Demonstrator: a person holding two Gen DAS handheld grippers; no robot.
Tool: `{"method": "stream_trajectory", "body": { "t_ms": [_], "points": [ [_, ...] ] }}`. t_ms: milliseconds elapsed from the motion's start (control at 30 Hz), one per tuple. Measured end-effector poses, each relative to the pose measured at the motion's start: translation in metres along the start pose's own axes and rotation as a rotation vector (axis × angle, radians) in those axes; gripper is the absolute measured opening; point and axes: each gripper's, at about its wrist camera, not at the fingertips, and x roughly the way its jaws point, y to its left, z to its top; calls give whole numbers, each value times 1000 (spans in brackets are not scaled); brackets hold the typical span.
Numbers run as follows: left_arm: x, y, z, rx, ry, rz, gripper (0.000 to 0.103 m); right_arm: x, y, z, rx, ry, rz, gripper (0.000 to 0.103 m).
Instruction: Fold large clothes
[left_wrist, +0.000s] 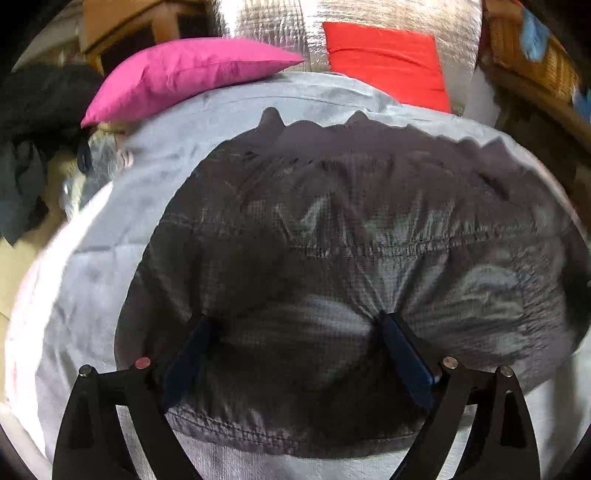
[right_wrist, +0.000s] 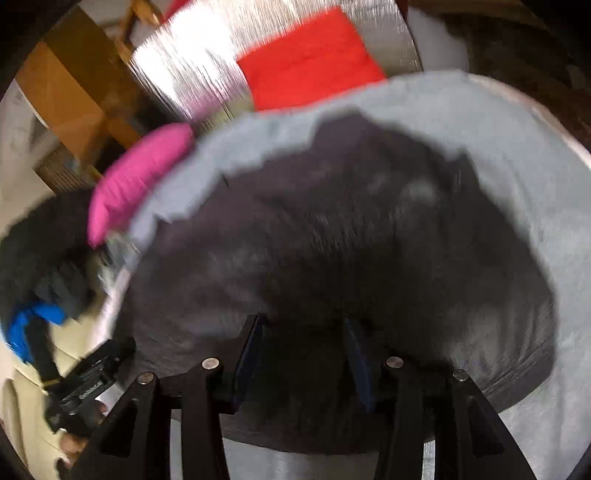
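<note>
With the dark grey garment (left_wrist: 332, 258) lying flat on the pale sheet (left_wrist: 110, 229), pink pillow (left_wrist: 184, 74) at eleven o'clock, both the left gripper (left_wrist: 295, 325) and right gripper (right_wrist: 303, 328) hover open above it, so the next fold probably needs a new hold on an edge.

Home bedroom: bed w/ grey sheet (left_wrist: 92, 280), pink pillow (left_wrist: 177, 77), red pillow (left_wrist: 384, 59), wooden furniture (right_wrist: 66, 85).

White lettering on black device (right_wrist: 86, 391) at lower left, too blurred to read.
</note>
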Motion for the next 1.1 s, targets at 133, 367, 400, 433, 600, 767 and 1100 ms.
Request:
{"method": "stream_trajectory", "body": {
  "t_ms": [133, 367, 400, 433, 600, 767, 1100],
  "points": [
    [-16, 6, 6, -28, -24, -66, 94, -32, -11, -7, 67, -25, 79, 50],
    [-40, 58, -3, -268, -19, -181, 94, -70, -52, -29, 242, -32, 188, 62],
    [-42, 63, -10, -308, -9, -206, 94, -70, -58, -33, 284, -21, 210, 66],
    [-45, 72, -17, -362, 7, -240, 94, -75, -66, -39, 329, -9, 236, 68],
    [-36, 87, -58, -571, 140, -357, 94, -60, -87, -62, 532, 26, 302, 70],
    [-9, 91, -67, -711, 198, -423, 94, -46, -98, -66, 633, -12, 302, 75],
    [23, 96, -48, -900, 55, -422, 96, -8, -113, -46, 744, -151, 336, 77]
  ]
}}
